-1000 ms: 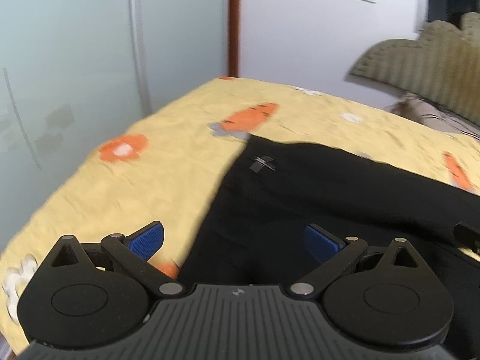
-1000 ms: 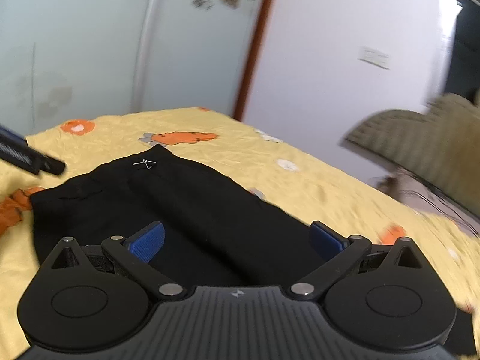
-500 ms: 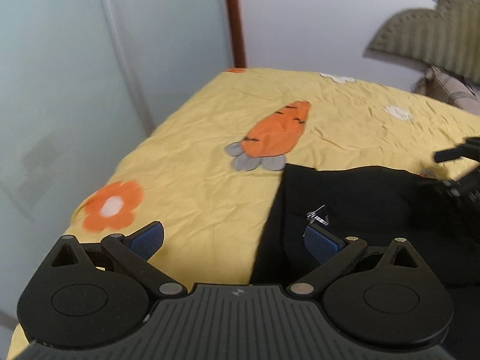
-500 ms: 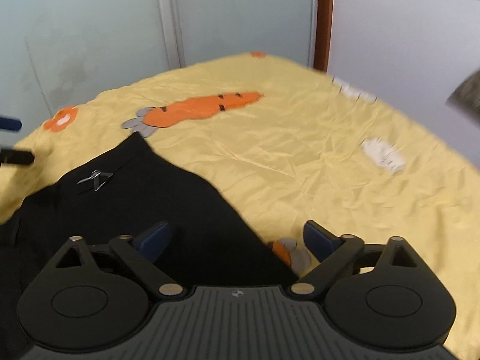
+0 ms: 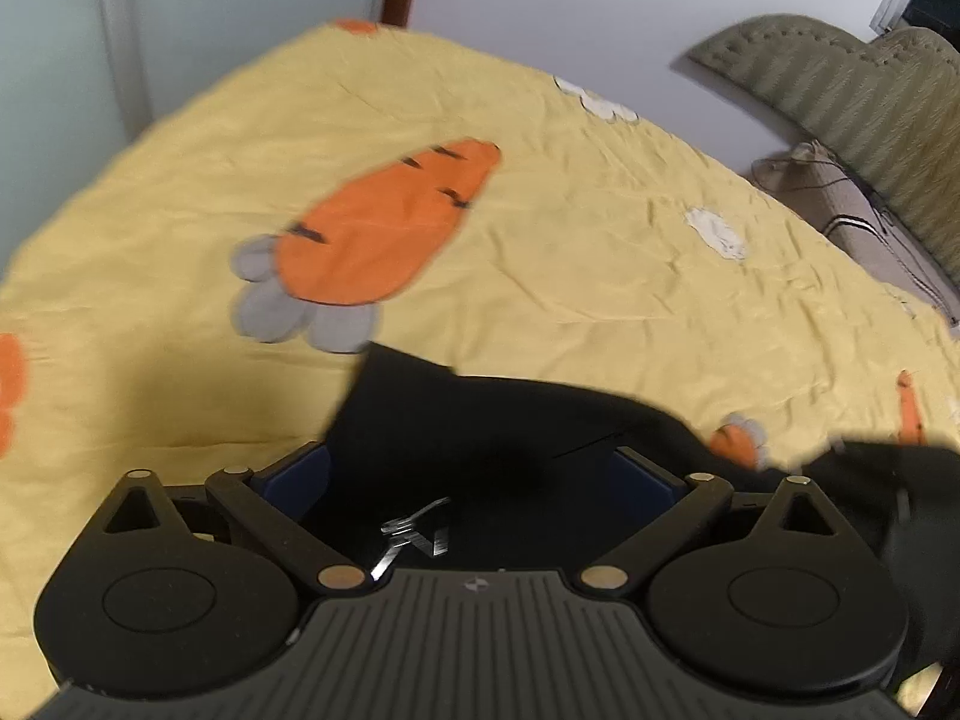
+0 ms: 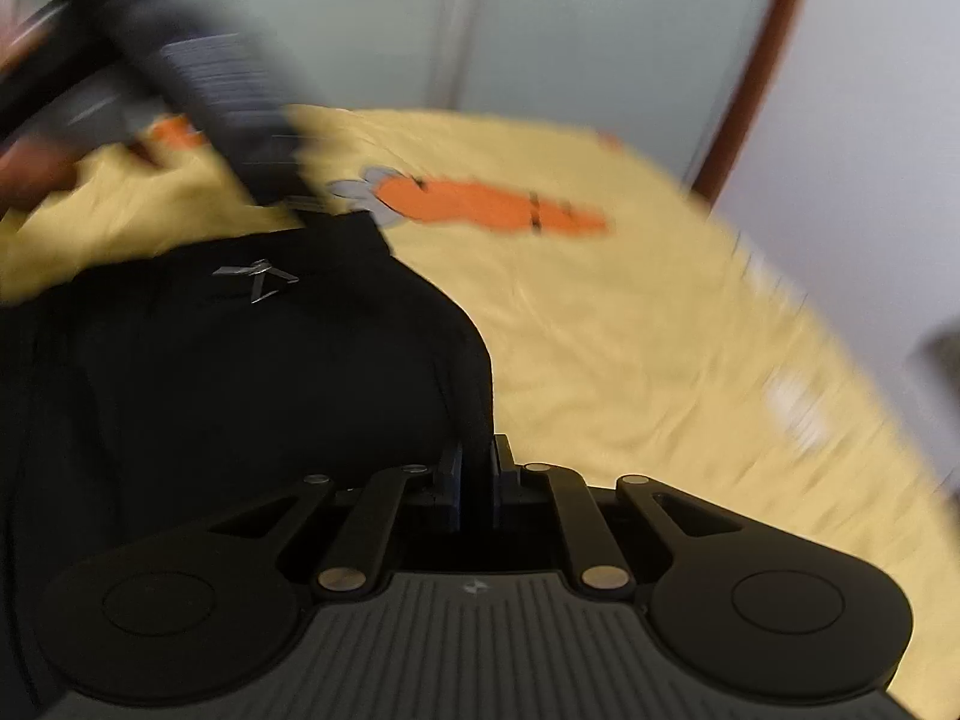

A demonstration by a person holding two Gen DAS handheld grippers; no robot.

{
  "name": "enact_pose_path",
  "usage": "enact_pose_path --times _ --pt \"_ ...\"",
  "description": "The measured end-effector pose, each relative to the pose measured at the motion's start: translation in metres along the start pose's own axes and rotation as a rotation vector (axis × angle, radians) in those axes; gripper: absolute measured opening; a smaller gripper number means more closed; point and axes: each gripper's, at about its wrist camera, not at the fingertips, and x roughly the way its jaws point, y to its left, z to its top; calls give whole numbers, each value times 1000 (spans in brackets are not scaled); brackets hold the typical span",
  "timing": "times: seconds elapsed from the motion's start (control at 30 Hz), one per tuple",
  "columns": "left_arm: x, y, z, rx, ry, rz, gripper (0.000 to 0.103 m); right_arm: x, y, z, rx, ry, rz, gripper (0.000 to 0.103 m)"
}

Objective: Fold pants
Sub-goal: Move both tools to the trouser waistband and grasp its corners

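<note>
Black pants (image 5: 480, 420) with a small silver logo (image 5: 414, 531) lie on a yellow bedspread. In the left wrist view my left gripper (image 5: 468, 474) is open, its blue fingers (image 5: 300, 471) on either side of the pants' waistband corner. In the right wrist view my right gripper (image 6: 477, 480) is shut on the pants' (image 6: 240, 372) edge, where the fabric rises into the jaws. The left gripper (image 6: 198, 78) shows blurred at the upper left of that view, above the logo (image 6: 258, 279).
The yellow bedspread (image 5: 540, 228) has carrot (image 5: 384, 228) and flower prints. A frosted glass wardrobe door (image 6: 540, 18) stands beyond the bed's far edge. A padded headboard (image 5: 840, 96) and a pillow (image 5: 870, 240) are at the right.
Both grippers came down onto the pants. The right gripper closed on the pants' edge. The left gripper moved over the logo corner and stays open. The right view is blurred by motion.
</note>
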Motion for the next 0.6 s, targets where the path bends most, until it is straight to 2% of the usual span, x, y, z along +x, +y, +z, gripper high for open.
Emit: enact_pose_path --times 0.07,0.17,0.3,0.33,0.37,0.43,0.5,0.53,0.57,0.6 --pt "10 -3 6 -38 43 -41 96 -14 29 -1 -114 -34 -73 8" --pt "20 3 9 -145 103 -115 94 -28 58 -6 -230 -61 -140 8" --pt "34 16 9 -316 142 -175 90 -44 79 -9 -295 -108 -161 8" --pt "38 17 10 -327 153 -190 85 -47 83 -9 -308 -119 -172 8" --pt "42 18 12 -334 165 -205 73 -48 87 -9 -321 -126 -178 8" --pt "50 17 14 -348 194 -200 68 -48 91 -9 -336 -129 -182 8" --pt "51 19 16 -392 200 -193 68 -45 85 -11 -324 -110 -200 8" --pt "48 22 16 -426 184 -196 69 -44 77 -12 -307 -116 -243 8" --pt "45 23 17 -448 171 -202 77 -43 67 -13 -282 -123 -268 9" --pt "44 24 18 -458 167 -209 82 -38 48 -12 -224 -93 -235 15"
